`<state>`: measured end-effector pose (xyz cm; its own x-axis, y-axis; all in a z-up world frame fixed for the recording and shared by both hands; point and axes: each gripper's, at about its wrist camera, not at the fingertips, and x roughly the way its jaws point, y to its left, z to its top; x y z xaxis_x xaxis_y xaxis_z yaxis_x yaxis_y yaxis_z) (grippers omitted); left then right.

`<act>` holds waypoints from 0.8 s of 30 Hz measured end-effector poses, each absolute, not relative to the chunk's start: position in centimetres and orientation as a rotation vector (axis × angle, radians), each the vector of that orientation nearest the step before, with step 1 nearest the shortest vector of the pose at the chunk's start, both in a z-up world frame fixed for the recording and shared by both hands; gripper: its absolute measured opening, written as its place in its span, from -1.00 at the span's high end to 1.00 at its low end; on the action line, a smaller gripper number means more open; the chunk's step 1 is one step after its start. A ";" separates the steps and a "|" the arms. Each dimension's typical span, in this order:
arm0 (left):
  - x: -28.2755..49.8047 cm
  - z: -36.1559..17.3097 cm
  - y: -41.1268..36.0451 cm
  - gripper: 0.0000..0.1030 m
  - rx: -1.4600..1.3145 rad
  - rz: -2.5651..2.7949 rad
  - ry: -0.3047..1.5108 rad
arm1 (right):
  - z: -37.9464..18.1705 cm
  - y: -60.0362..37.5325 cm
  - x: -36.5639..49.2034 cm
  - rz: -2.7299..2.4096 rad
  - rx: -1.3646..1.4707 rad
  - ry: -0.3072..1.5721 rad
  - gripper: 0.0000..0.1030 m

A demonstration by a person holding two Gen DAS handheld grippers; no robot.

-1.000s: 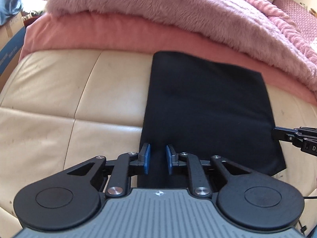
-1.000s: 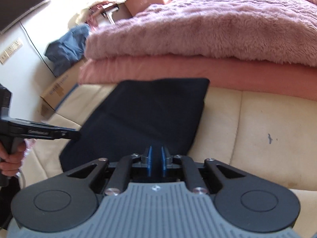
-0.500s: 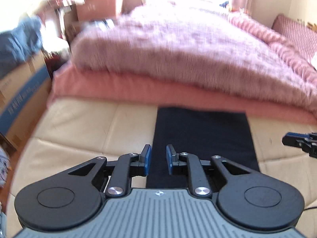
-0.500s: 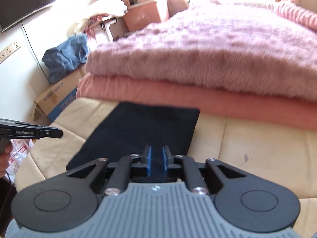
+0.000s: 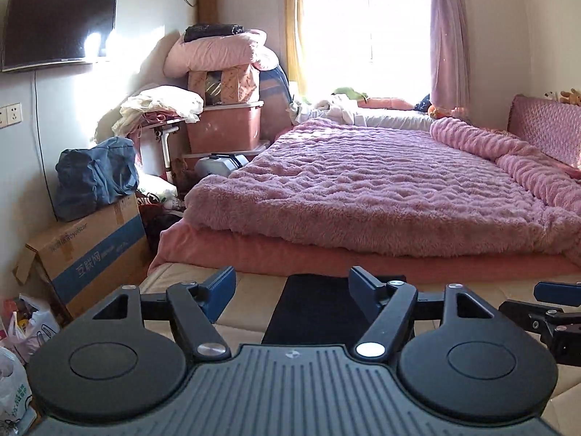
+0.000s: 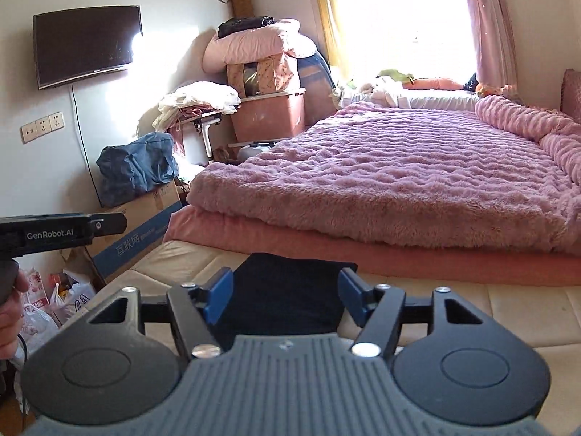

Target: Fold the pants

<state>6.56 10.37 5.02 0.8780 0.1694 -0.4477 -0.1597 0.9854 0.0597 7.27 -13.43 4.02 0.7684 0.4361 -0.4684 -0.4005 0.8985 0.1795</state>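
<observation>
Pants [image 5: 312, 309] lie folded on cream cushion [image 6: 508, 312] beside pink bed [image 5: 381, 189].

The left tongs [image 5: 290, 290] have a grey ribbed body with a small round emblem at its front edge, flanked by two black round housings, each with a raised disc. Black linkage arms with silver screws and pivot caps run forward to black fingers [image 5: 366, 289] faced with blue pads. The right tongs [image 6: 285, 296] are built the same: grey ribbed deck, black discs, silver screws, blue pads [image 6: 218, 299]. Seen from the side in the right wrist view, the left tongs carry white "GenRobot.AI" lettering on black, with a dark handle and a thin black cable [image 6: 22, 350] below.
</observation>
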 end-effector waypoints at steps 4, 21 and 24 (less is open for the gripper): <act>5.3 3.2 8.7 -0.65 0.022 0.191 0.541 | 2.4 -13.4 4.8 0.438 0.044 0.561 -0.35; 2.4 -0.6 6.9 -0.66 -0.009 0.213 0.725 | -1.0 -13.2 1.8 0.395 -0.009 0.635 -0.45; 2.3 -0.6 6.6 -0.66 -0.001 0.209 0.726 | -1.1 -13.3 1.6 0.395 -0.007 0.639 -0.45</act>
